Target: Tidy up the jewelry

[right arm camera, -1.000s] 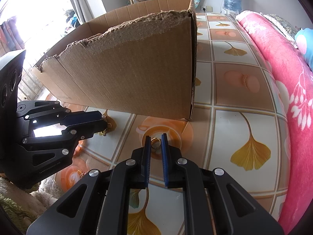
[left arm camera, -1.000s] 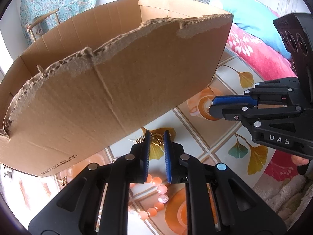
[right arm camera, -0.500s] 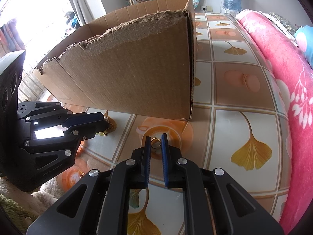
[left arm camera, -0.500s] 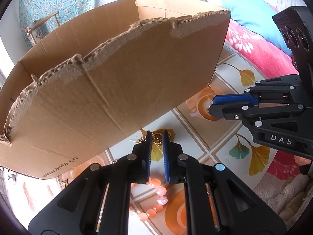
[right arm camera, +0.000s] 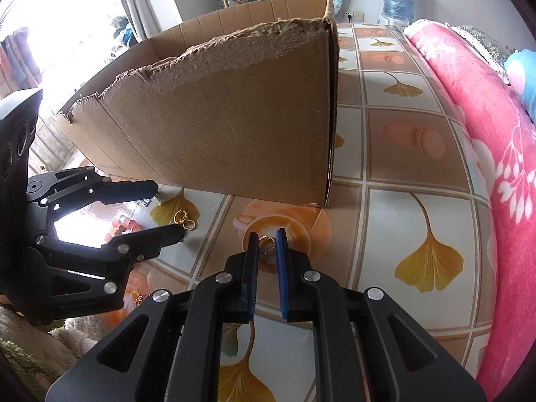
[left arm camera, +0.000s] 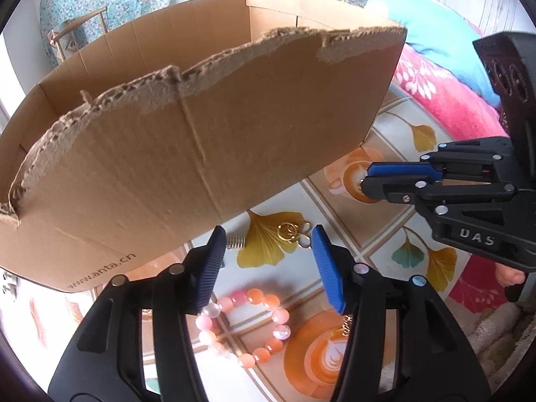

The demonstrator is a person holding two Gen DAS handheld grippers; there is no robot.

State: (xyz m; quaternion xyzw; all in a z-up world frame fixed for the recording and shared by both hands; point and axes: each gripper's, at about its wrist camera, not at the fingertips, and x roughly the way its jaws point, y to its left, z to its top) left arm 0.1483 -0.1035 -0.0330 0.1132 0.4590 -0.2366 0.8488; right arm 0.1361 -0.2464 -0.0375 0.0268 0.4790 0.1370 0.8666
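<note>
The left hand-held gripper (left arm camera: 268, 251) had just been opening, and its blue pads stood apart with nothing clamped between them. In the gap ahead of its tips lay the gold earrings (left arm camera: 293, 232), a small cluster of linked rings resting flat on the patterned floor mat (left arm camera: 385, 261) over a yellow ginkgo leaf print. They sat closer to the right-side pad than to the left one, so the cluster lay off-centre in the opening, and I could not tell whether that pad touched them. A small silver spring-like piece (left arm camera: 236, 242) lay just beside the other pad. Nearer the camera, under the gripper's frame, a bracelet of pink and orange beads (left arm camera: 248, 321) lay in a loop on the mat.

The right hand-held gripper (right arm camera: 267, 244) was closed on a gold ring (right arm camera: 267, 245), held at the very tips of its pads and pointing steeply down at the mat. It sat to the right of the left gripper, well apart from the earrings.

Beyond both stood the torn cardboard box (left arm camera: 201, 127), its near wall rising directly behind the earrings and open at the top. A pink floral blanket (right arm camera: 485, 117) ran along the right.

The left gripper was much the nearer to the earrings; any drop into the box would call for lifting over that ragged near wall.
</note>
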